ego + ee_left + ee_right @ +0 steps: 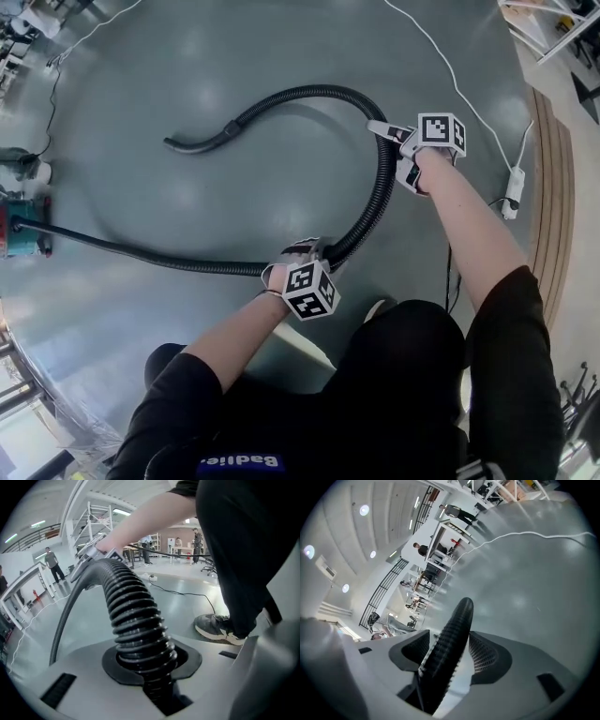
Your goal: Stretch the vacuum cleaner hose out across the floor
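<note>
Hose [386,183] is lying on the floor [141,309], running out from the vacuum cleaner [21,234], then looping back. Left gripper [305,249] is clamping the hose nearer the vacuum cleaner. Right gripper [392,153], farther from the vacuum cleaner, is straddling the hose with jaws apart.

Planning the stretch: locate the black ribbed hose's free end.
Head view, upper left of centre: the hose's free end lies on the grey floor, beyond the left tool.

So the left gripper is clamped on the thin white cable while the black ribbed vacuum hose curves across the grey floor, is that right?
No: the left gripper is clamped on the black ribbed vacuum hose, as the left gripper view shows; the thin white cable lies apart from it. The rest holds.
</note>
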Motion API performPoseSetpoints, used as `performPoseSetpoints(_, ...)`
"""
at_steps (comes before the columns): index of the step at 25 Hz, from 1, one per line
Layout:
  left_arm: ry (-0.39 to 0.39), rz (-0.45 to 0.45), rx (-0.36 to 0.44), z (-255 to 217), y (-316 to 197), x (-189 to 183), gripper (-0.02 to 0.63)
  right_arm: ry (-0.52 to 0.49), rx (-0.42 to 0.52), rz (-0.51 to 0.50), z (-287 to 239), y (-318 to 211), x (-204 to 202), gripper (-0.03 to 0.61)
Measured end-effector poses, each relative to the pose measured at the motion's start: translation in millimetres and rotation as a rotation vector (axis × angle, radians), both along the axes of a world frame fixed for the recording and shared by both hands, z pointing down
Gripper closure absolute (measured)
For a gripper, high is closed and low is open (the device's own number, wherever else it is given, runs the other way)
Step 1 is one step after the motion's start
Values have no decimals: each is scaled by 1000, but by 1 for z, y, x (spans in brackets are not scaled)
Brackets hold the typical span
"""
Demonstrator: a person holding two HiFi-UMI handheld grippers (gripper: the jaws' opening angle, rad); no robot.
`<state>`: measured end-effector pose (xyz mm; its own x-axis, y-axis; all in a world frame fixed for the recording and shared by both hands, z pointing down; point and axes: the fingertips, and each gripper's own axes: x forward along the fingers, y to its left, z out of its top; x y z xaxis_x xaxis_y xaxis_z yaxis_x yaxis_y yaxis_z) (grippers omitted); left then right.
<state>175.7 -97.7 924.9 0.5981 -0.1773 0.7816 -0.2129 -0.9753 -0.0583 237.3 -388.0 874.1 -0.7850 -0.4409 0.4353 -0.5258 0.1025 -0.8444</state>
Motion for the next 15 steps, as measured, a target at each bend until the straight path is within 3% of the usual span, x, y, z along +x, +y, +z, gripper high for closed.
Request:
performPoseSetpoints(3,-22,106,17,1,25,4,502,-30,1,7,8,-29,10,330)
performPoseSetpoints(10,-67,269,58,10,58,3,502,195,-145,-373,82,23,7,330)
performPoseSetpoints(12,-72,291,63,8,61,-1,502,251,-190,-432,98,41,14,318)
performPoseSetpoints(15,-79,329,82,8,68,-2,502,246,-183,-443,101,48,13,316)
